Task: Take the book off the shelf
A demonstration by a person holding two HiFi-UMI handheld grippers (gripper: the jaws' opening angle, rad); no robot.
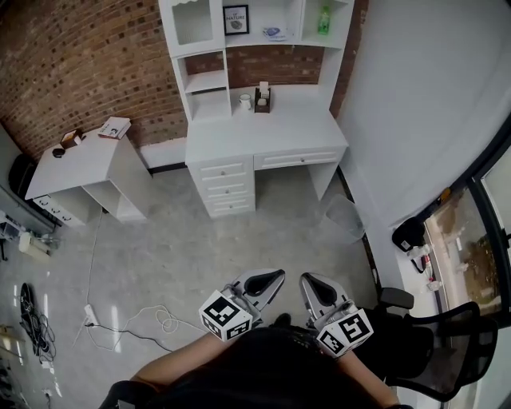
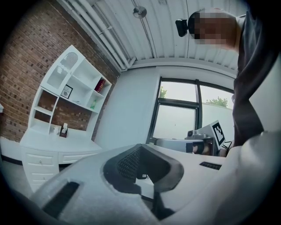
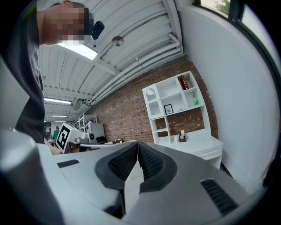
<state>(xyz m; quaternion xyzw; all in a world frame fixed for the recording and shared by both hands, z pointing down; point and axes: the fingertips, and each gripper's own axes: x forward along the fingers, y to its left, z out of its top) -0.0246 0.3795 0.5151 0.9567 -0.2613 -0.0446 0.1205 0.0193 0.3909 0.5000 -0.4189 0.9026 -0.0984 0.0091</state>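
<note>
Task not started. The left gripper [image 1: 275,276] and right gripper [image 1: 308,280] are held low against the person's body, well apart from the white desk [image 1: 263,132] across the room. Both sets of fingers are clenched tip to tip with nothing between them, which is clear in each gripper view. The target is the red book [image 3: 183,82], standing upright in a top compartment of the shelf unit [image 1: 209,80] over the desk, one level above the green bottle [image 1: 323,20]. The head view crops that top row, so the book shows only in the gripper views. My judgement on doing the step well: walk up to the desk first and release one set of fingers before reaching. Come in level with the spine, pinch the book across its thickness near mid-height, and draw it straight out toward the body. That way it shouldn't tip or scrape the compartment wall, and the reach stays above the bottle. The other gripper can stay clear or steady the book once it is free. A booklet [image 1: 116,126] lies on the side table [image 1: 76,164] at left, but it isn't on the shelf, so it's likely not the target. Writing: the framed picture [image 1: 235,19] carries small print that looks like "NATURE", the rest too small. The book spine is unreadable. The marker cubes [image 1: 226,315] show black-and-white square codes only. No brands legible.
</note>
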